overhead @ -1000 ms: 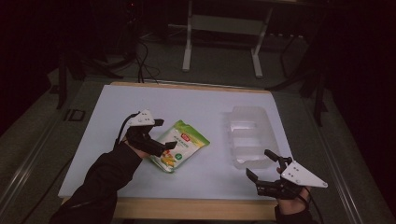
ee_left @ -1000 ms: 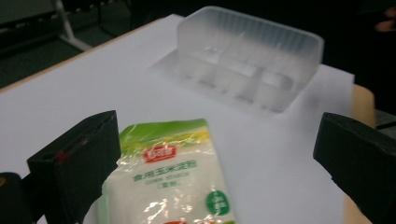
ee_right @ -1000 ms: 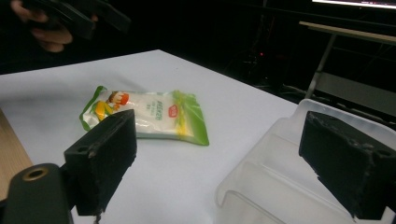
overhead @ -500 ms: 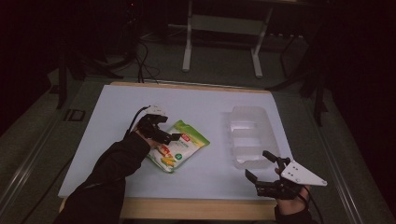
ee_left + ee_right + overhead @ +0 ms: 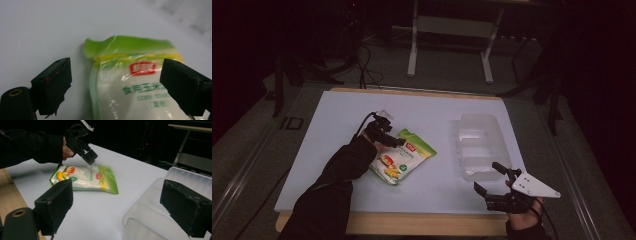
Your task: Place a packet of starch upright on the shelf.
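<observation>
We see the left gripper (image 5: 393, 140) poised over the green top edge of a corn starch pouch (image 5: 404, 157), which lies flat on the white worktop (image 5: 437, 115), left of the middle. From the left gripper view, its fingers (image 5: 53, 86) stand apart on either side of the pouch's upper end, with the pouch (image 5: 130, 82) between them but not pressed; they have just been closing a little. In the right gripper view that gripper (image 5: 86, 153) hangs just above the pouch (image 5: 85, 178), angled down toward it.

The right gripper (image 5: 492, 182) sits near the front edge of the worktop, its fingers (image 5: 56, 205) wide apart and holding nothing. Just beyond it stands a clear plastic container (image 5: 479, 145), well apart from the pouch, on the right half of the worktop.
</observation>
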Demonstrator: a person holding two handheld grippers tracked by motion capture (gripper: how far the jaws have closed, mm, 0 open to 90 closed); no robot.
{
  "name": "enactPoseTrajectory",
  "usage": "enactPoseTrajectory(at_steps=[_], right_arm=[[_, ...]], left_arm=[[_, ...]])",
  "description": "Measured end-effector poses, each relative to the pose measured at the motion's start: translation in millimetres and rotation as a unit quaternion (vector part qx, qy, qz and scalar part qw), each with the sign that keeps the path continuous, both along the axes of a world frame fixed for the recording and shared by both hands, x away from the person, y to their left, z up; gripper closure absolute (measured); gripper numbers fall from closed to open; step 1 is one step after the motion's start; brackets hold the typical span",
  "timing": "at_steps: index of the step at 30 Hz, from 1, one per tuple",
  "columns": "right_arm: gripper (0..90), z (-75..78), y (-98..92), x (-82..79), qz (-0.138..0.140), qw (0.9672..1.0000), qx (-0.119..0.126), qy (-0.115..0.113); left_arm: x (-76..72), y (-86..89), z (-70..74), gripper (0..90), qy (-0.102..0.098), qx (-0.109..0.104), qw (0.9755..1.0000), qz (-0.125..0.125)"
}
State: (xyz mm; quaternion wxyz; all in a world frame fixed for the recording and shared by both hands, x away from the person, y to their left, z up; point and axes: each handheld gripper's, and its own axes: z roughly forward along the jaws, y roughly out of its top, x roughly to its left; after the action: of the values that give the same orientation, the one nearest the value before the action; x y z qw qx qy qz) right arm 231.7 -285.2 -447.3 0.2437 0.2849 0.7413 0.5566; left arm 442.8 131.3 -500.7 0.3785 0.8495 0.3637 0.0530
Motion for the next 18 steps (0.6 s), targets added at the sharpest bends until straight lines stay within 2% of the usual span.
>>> enactPoseTrajectory(at_steps=[5, 9, 12, 13, 18], right_arm=[[11.3, -1.5, 0.3, 1.3, 0.003, 1.0, -0.003, 0.004], [11.3, -2.3, 1.0, 1.6, 0.008, 0.9999, -0.004, 0.005], [11.3, -2.6, 1.5, 1.2, 0.008, 0.9999, -0.005, 0.006], [11.3, -2.5, 1.5, 1.3, 0.008, 0.9999, -0.005, 0.005], [11.3, -3.3, 2.1, 2.0, 0.009, 0.9999, -0.008, 0.008]], left_arm=[[6.6, -0.8, -9.5, 11.0, 0.01, 0.001, 0.9999, 0.01], [11.7, -6.7, -16.3, 13.7, 0.021, 0.018, 0.9996, 0.008], [13.9, -9.7, -23.5, 14.6, 0.038, 0.036, 0.9986, 0.005], [14.5, -9.4, -23.8, 14.6, 0.042, 0.032, 0.9986, 0.007], [13.2, -13.0, -23.6, 14.9, 0.04, 0.04, 0.9984, 0.008]])
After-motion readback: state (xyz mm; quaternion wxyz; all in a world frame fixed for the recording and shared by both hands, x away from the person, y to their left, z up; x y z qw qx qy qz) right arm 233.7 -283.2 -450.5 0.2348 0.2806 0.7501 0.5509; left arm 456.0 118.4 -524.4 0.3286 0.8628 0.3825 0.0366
